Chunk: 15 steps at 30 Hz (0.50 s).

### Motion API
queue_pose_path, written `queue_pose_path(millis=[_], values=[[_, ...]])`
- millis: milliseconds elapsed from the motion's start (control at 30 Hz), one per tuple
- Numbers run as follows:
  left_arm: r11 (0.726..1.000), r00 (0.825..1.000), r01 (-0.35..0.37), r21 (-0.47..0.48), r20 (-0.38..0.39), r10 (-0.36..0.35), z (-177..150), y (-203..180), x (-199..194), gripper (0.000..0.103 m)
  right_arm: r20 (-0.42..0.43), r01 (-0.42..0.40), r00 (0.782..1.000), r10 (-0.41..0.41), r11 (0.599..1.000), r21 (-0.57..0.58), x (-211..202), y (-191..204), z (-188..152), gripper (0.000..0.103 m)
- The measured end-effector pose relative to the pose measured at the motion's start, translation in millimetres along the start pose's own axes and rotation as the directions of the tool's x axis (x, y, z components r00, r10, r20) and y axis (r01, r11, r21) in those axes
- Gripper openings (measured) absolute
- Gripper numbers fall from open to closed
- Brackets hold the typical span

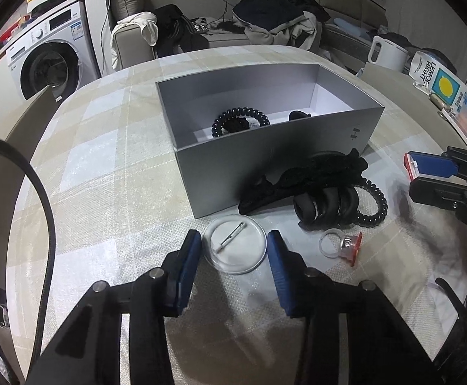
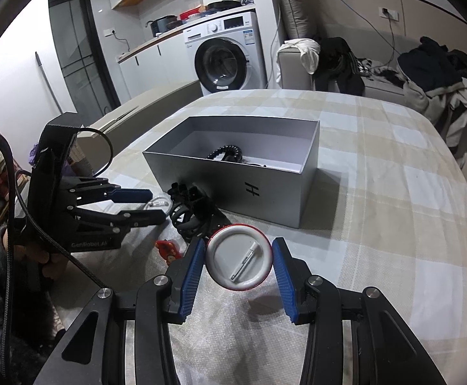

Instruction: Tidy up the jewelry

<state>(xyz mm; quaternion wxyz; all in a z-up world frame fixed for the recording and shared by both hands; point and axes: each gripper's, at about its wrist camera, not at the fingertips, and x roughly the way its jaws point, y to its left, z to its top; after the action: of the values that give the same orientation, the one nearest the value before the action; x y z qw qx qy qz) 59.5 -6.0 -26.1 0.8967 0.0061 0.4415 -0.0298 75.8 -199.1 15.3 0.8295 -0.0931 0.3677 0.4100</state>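
My left gripper [image 1: 233, 247] points down at the checked tablecloth, and its blue pads [image 1: 190, 250] touch both sides of a clear round pin badge [image 1: 233, 245] lying flat there. In the right wrist view the left gripper [image 2: 156, 205] shows from the side. My right gripper [image 2: 238, 256] is shut on a white, red-rimmed pin badge [image 2: 238, 258], held tilted just above the cloth. An open grey box [image 1: 265, 160] stands behind, with a black coil hair tie [image 1: 240, 120] inside. Black hair ties and lace [image 1: 323, 192] lie in front of the box, beside a clear ring with a red stone [image 1: 342, 243].
My right gripper [image 1: 416, 178] reaches in at the right edge of the left wrist view. Snack packs [image 1: 442, 86] and a white kettle [image 1: 387, 51] stand at the table's far right. A black cable [image 1: 41, 208] hangs at the left. Beyond the table are a washing machine [image 2: 227, 61] and a sofa with clothes [image 2: 432, 73].
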Motion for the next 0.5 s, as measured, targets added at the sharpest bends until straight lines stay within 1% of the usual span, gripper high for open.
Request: queue_pose_path(millis=[67,200,333,500], values=[[1.000,1.000,0.006,-0.004,0.001,-0.006,-0.4,0.3,-0.2,0.037,0.002,0.001,1.000,-0.001,1.000,0.000,-0.3,0.0,-0.1,0.042],[0.999,0.999,0.045,-0.001,0.009,-0.045,-1.8,0.0,-4.4,0.037,0.010,-0.001,1.000,0.001,1.000,0.003,-1.9,-0.4,1.1,0.042],[0.998,0.997,0.067,0.015,0.042,-0.068,-1.0,1.3,-16.0,0.037,0.023,-0.011,1.000,0.011,1.000,0.004,-4.2,-1.2,2.2,0.042],[0.995,0.990,0.098,-0.008,0.101,-0.096,5.4,6.5,-31.4,0.037,0.052,-0.032,0.998,0.031,0.999,0.022,-9.6,-3.3,3.8,0.042]])
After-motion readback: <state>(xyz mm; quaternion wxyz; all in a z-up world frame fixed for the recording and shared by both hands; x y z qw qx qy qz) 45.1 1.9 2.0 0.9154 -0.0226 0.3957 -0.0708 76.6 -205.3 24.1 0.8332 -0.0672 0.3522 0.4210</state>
